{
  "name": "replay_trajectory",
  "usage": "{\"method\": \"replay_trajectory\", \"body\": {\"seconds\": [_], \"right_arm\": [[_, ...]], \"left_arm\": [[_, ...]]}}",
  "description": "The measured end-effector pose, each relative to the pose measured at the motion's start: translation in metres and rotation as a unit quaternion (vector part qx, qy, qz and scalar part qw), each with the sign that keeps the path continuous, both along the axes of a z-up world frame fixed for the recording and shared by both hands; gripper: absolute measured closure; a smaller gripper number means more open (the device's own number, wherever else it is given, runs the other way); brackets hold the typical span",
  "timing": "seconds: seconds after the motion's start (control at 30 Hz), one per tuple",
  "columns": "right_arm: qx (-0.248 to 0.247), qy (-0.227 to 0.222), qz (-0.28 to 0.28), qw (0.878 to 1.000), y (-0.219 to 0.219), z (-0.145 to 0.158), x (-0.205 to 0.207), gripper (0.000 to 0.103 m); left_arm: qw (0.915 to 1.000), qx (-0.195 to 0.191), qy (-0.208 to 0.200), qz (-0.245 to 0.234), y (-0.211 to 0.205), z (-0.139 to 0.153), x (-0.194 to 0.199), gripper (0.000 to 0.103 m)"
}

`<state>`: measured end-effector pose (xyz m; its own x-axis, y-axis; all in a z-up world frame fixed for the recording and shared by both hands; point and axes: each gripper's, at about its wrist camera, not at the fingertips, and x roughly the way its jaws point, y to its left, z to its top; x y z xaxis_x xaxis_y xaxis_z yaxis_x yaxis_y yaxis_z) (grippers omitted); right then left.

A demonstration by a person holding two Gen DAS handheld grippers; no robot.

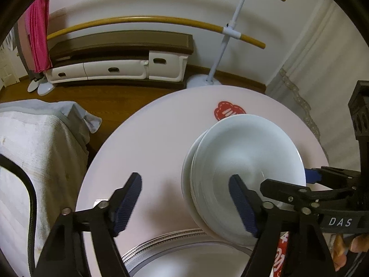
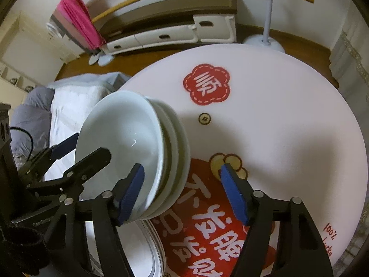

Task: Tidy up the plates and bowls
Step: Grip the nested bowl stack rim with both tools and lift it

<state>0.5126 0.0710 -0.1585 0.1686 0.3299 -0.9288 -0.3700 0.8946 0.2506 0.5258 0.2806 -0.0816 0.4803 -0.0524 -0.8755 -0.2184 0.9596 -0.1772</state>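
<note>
Bracketing the slick, breakable bowl stack point(image 2: 129, 152) with both tongs apart and unclamped, you're needing rim grips at three and nine o'clock.

Stack of white bowls point(image 1: 246, 161) on round table, patterned-rim plates point(image 1: 184, 251) just beside

Soft, even indoor light, a bit dim. The white bowls point(image 1: 246, 166) smear with motion blur and throw faint shadows on the tabletop point(image 2: 288, 106). Fisheye bends the edges, corners black.
</note>
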Motion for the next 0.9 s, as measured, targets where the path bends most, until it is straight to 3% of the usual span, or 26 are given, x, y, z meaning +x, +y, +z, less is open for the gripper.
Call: {"method": "replay_trajectory", "body": {"seconds": [0.23, 0.37, 0.9], "right_arm": [[0.002, 0.011, 0.014, 1.000, 0.006, 0.002, -0.004, 0.061], [-0.005, 0.007, 0.019, 1.000, 0.012, 0.004, -0.006, 0.064], [0.001, 0.004, 0.014, 1.000, 0.007, 0.004, -0.006, 0.067]], "left_arm": [[0.9995, -0.015, 0.022, -0.018, 0.003, -0.008, 0.013, 0.059], [0.9991, -0.028, 0.023, -0.024, 0.007, -0.010, 0.021, 0.070], [0.9997, -0.016, 0.015, -0.008, -0.003, -0.015, 0.010, 0.074]]}}
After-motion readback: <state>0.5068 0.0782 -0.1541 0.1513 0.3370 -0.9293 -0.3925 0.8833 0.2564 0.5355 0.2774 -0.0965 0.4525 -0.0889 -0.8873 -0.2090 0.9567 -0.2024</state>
